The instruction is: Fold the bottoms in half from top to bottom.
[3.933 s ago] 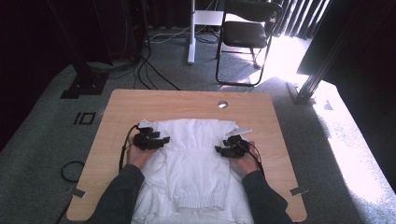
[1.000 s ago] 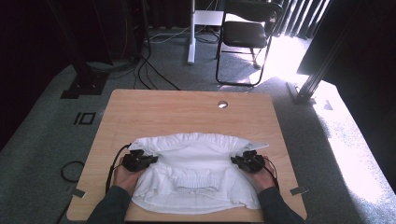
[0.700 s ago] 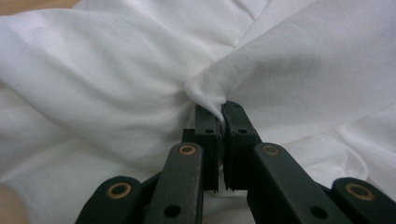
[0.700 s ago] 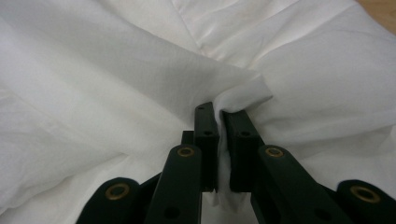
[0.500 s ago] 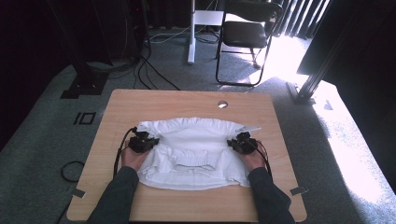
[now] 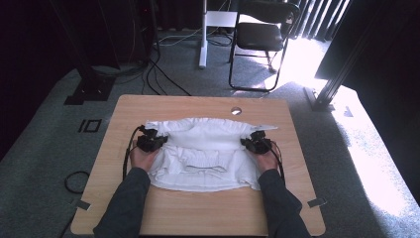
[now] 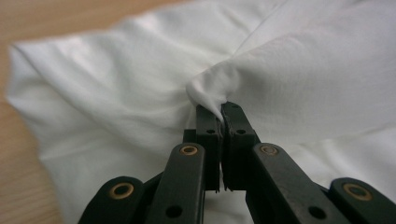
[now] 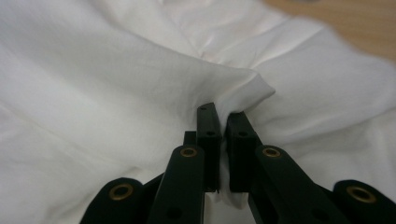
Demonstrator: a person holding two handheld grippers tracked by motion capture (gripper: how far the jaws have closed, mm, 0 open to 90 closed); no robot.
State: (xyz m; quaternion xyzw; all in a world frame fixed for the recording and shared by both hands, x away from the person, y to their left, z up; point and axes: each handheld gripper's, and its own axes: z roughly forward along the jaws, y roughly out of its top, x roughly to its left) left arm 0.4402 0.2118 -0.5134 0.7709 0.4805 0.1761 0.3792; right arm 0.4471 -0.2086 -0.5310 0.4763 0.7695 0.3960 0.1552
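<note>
Tongs pinching white garment, wooden table beneath

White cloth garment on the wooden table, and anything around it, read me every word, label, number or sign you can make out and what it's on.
None can be read: the white cloth garment shows no print or tag, the light wooden table is plain, and the left gripper and right gripper, both clamped on the cloth, carry no markings. The black folding chair also bears none.
</note>
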